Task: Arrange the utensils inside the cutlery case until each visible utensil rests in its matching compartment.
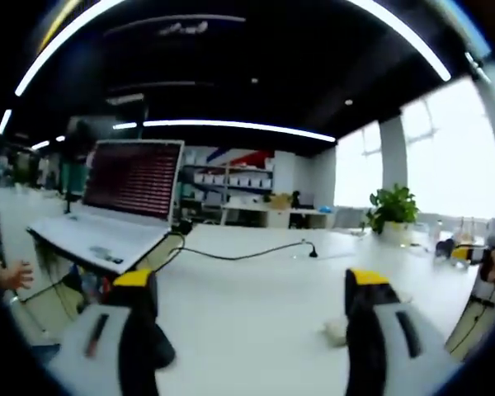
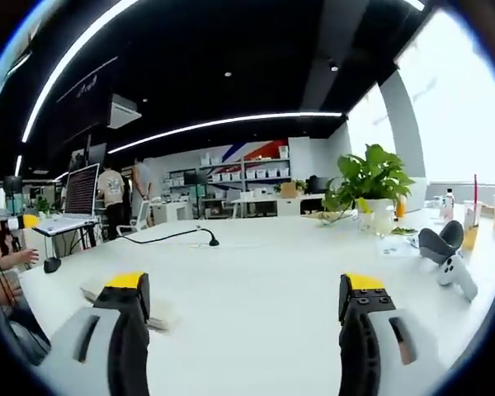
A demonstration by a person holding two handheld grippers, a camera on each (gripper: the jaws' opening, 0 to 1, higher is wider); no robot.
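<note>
My left gripper (image 1: 252,280) hangs open over a white table (image 1: 256,313), its two yellow-tipped black jaws wide apart with nothing between them. A small pale object (image 1: 337,331) lies on the table just left of its right jaw; I cannot tell what it is. In the right gripper view my right gripper (image 2: 245,285) is open as well, jaws spread above the same white table (image 2: 256,272) and holding nothing. A flat pale item (image 2: 158,318) lies beside its left jaw, too blurred to name.
An open laptop (image 1: 128,194) stands at the table's left end, and a black cable (image 1: 239,254) runs across the middle. A potted plant (image 2: 371,186) and game controllers (image 2: 447,256) sit to the right. A person's hand (image 1: 12,276) is at the left edge. People (image 2: 111,194) stand far back.
</note>
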